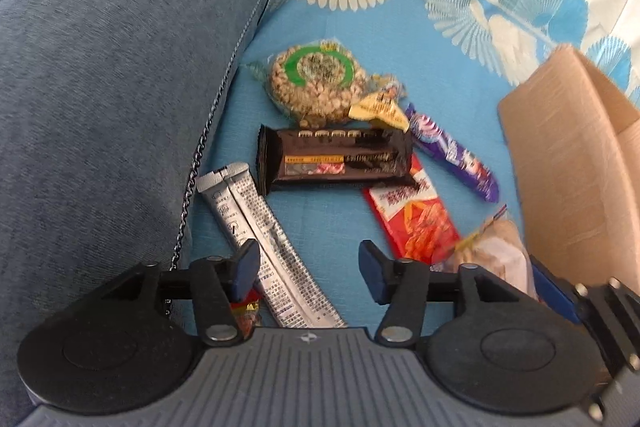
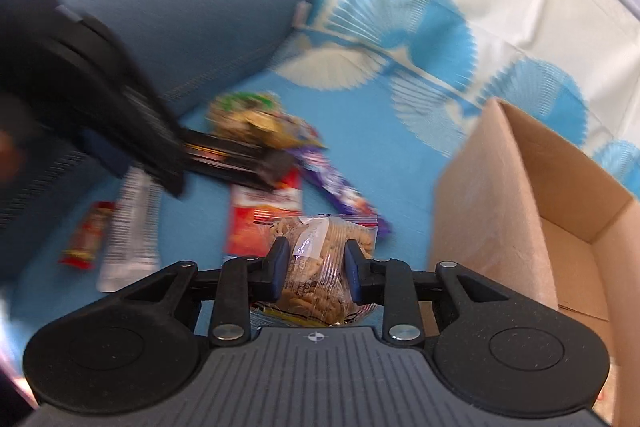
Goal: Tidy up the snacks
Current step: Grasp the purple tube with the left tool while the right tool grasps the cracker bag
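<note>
My right gripper (image 2: 316, 251) is shut on a clear bag of pale biscuit sticks (image 2: 328, 259), held above the blue sheet beside the open cardboard box (image 2: 520, 195). My left gripper (image 1: 309, 259) is open, with nothing between its fingers, above a silver sachet (image 1: 264, 247) that lies on the sheet. Beyond it lie a black bar (image 1: 336, 159), a clear peanut bag with a green ring (image 1: 316, 83), a purple bar (image 1: 452, 155), a red packet (image 1: 416, 219) and a small red sweet (image 1: 244, 311). The held bag (image 1: 496, 251) shows at the right of the left wrist view.
A grey-blue cushion (image 1: 100, 87) rises along the left of the snacks, with a thin chain along its seam. The box (image 1: 572, 155) stands at the right with its flaps up. The patterned sheet (image 1: 400, 39) stretches behind. The left gripper's dark body (image 2: 120, 107) appears blurred in the right wrist view.
</note>
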{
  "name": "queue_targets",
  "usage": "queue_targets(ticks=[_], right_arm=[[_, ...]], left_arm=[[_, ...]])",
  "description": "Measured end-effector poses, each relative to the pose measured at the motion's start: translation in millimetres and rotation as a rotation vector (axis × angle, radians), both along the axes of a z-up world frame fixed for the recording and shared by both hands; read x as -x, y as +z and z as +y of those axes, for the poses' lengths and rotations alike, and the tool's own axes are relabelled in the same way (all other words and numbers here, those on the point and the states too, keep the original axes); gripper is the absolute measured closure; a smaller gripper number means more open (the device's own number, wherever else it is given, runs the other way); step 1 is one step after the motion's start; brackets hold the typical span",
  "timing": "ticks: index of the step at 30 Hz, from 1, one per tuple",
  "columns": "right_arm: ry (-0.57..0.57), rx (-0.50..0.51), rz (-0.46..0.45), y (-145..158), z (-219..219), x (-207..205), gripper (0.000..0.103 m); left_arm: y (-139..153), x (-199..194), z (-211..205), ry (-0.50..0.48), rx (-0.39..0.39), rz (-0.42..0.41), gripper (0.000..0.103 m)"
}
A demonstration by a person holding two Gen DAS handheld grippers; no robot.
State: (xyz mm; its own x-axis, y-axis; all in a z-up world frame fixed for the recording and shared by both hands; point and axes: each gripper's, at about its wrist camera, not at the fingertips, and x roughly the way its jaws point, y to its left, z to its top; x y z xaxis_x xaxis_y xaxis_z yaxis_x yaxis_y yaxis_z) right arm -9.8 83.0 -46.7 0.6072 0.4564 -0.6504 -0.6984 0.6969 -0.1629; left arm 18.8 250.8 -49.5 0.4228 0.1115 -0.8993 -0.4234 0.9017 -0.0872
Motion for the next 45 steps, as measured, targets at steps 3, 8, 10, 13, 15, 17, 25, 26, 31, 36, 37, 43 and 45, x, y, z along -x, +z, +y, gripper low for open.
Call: queue_targets(ticks=[3,8,10,13,15,17,25,26,31,36,37,43,45], right_arm=[[0.052,0.012,0.026,3.7,-1.3,10.8,0.072],[0.082,0.002,0.138,-1.7,-6.0,8.3,0.068],[0.070,-0.012,0.134,-0.4,-8.7,8.5,0.052],[0.061,-0.029,0.122,-1.0,-11.8,6.3,0.033],[0.051,-0.025,0.144,-4.3,-11.4,3.2,0.031],[0.038,-0.008,0.167,-9.3,-9.3,-0.1,0.029],[-0.010,0.030,0.218,-22.3,-5.2,-7.9,0.025],[-0.011,0.026,0.225,-23.0,-5.4,-8.2,0.026],[0.015,0.011,0.242,-22.3,-7.0,-5.5,0.045],[0.035,-0.029,0.237,-13.8,-11.1,-1.4,0.051],[0.037,-0.034,0.240,-12.5,-11.9,-1.3,0.051],[0.028,-0.025,0.305,-13.9,-10.5,-6.7,0.047],[0.025,-0.028,0.307,-13.6,-9.4,-8.4,0.047]], left_arm=[[-6.7,-3.5,-1.9,0.002,-0.013,0.035,0.039],[-13.2,-8.9,-6.0,-0.005,-0.038,0.065,0.032],[-14.9,-10.6,-7.5,-0.012,-0.051,0.074,0.030],[-17.6,-12.7,-8.8,-0.019,-0.069,0.089,0.030],[-19.6,-13.9,-10.3,-0.027,-0.086,0.102,0.030],[-21.9,-14.9,-12.3,-0.039,-0.104,0.117,0.030],[-23.8,-12.2,-10.6,-0.057,-0.106,0.118,0.041],[-23.5,-11.4,-11.3,-0.058,-0.107,0.111,0.046],[-16.2,-8.3,-10.4,-0.063,-0.096,0.065,0.087],[0.7,-2.4,-16.6,-0.122,-0.007,-0.050,0.092],[0.9,-2.0,-18.0,-0.143,0.034,-0.060,0.092],[-10.7,-10.0,-24.4,-0.171,0.002,0.044,0.079],[-9.7,-8.8,-20.9,-0.127,-0.017,0.041,0.069]])
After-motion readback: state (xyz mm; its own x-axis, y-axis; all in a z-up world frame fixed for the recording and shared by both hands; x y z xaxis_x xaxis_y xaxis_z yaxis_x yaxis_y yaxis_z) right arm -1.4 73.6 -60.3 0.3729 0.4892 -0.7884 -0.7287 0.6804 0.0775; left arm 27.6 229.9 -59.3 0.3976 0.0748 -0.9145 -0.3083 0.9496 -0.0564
